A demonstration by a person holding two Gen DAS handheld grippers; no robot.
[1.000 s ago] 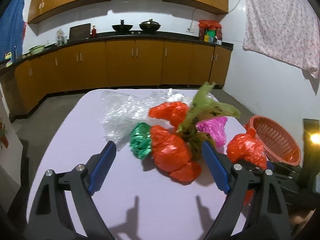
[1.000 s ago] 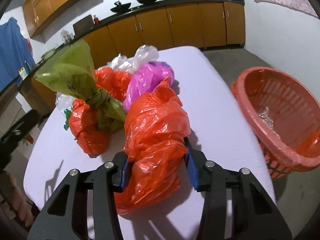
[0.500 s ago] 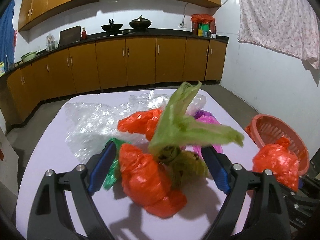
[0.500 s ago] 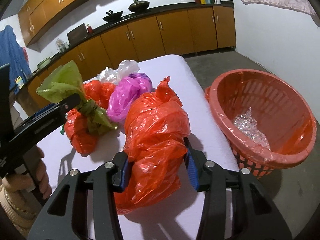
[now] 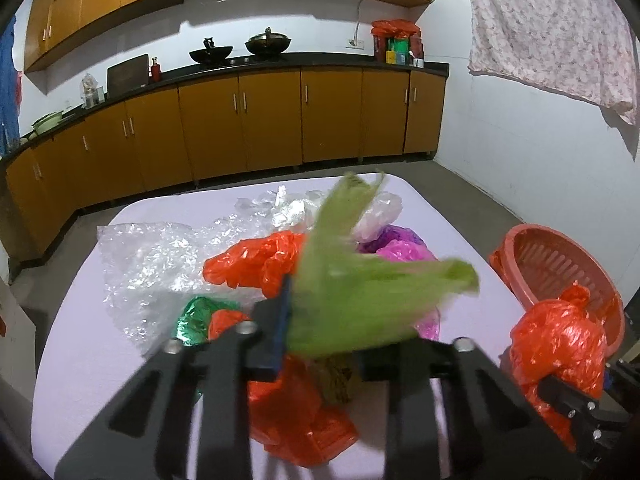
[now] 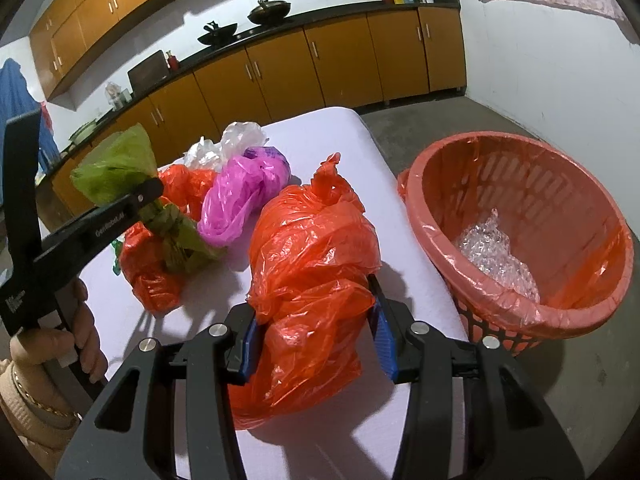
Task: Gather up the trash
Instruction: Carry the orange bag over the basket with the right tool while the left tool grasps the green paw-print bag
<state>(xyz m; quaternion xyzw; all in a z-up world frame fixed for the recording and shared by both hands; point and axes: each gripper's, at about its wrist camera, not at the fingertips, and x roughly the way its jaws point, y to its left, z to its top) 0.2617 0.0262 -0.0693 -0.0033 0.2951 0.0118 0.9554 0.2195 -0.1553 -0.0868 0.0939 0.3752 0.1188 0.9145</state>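
Observation:
My left gripper (image 5: 320,344) is shut on the green plastic bag (image 5: 360,292), gripping its neck; it also shows in the right wrist view (image 6: 116,168). Under it lies an orange bag (image 5: 296,408). My right gripper (image 6: 316,340) is shut on another orange bag (image 6: 312,272), held above the table's right edge, next to the red basket (image 6: 576,312). The basket holds crumpled clear plastic (image 6: 492,252). That bag and the basket show at the right of the left wrist view (image 5: 560,340).
On the lilac table (image 5: 100,360) lie a pink bag (image 6: 244,192), a further orange bag (image 5: 256,260), a dark green bag (image 5: 192,320) and clear bubble wrap (image 5: 152,260). Kitchen cabinets (image 5: 240,120) line the far wall. The basket stands off the table's right side.
My left gripper has closed on the green bag's neck. My right gripper has carried the orange bag to the right, nearer the basket.

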